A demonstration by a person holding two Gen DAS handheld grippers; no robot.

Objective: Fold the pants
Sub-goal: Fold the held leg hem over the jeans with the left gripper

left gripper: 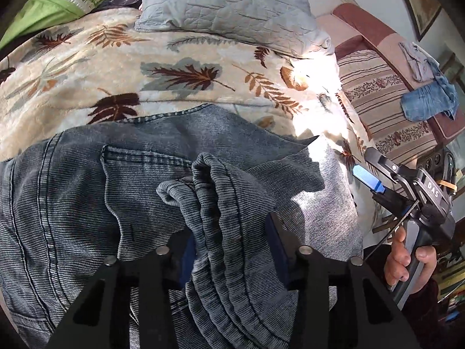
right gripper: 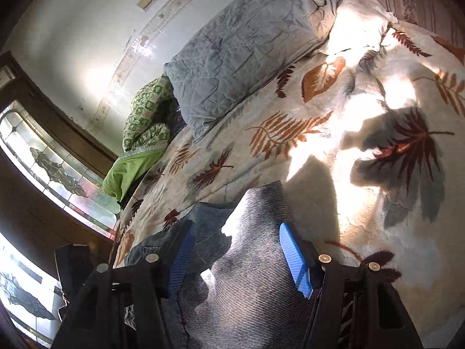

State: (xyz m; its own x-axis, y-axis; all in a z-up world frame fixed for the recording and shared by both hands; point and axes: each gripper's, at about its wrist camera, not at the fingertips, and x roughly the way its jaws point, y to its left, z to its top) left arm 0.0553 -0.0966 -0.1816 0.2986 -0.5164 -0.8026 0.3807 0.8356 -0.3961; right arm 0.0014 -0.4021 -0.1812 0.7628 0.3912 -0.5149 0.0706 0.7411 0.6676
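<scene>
Grey-blue denim pants (left gripper: 96,180) lie spread on a leaf-patterned blanket (left gripper: 180,67). My left gripper (left gripper: 232,250) is shut on a bunched fold of the pants (left gripper: 221,203), which rises between its blue pads. My right gripper (left gripper: 375,180) shows at the right edge of the left wrist view, held in a hand, its jaws apart beside the pants' edge. In the right wrist view my right gripper (right gripper: 241,256) is open, its blue pads (right gripper: 295,258) standing on either side of a sunlit part of the pants (right gripper: 252,290) without pressing it.
A grey quilted pillow (left gripper: 229,5) lies at the far end of the bed. A green patterned quilt (right gripper: 142,133) is bunched beside it. A striped sofa (left gripper: 386,110) with blue clothes (left gripper: 427,101) stands to the right. A stained-glass window (right gripper: 55,171) is on the left.
</scene>
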